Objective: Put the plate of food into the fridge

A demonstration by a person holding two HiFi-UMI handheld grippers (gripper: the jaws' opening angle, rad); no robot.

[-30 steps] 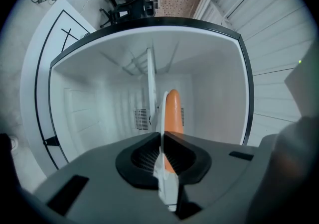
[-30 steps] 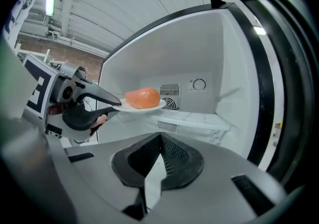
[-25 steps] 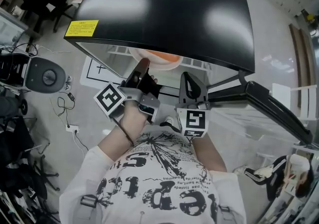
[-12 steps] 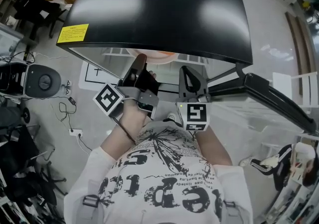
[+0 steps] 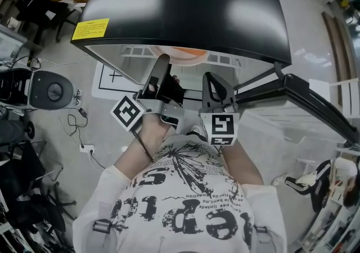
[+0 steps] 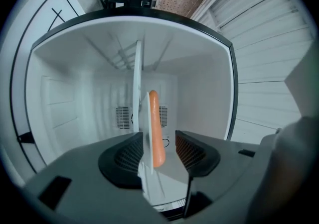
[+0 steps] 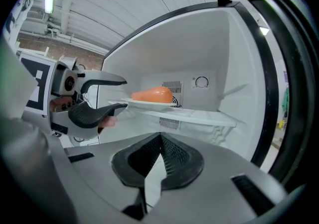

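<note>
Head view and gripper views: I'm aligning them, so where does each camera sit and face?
Head view: on the head, steeply down on the fridge, left gripper and right gripper; forearms and shirt show.
Left gripper view: on that gripper, rolled sideways, facing into the fridge; plate and food between its opening jaws.
Right gripper view: on that gripper, facing the shelf; its shut jaws show.
Shared: both gripper views show plate and food; the right also catches the left gripper.

The plate (image 7: pixel 130 102) sits on the shelf (image 7: pixel 199 116) inside the fridge (image 7: pixel 214 49).
</note>
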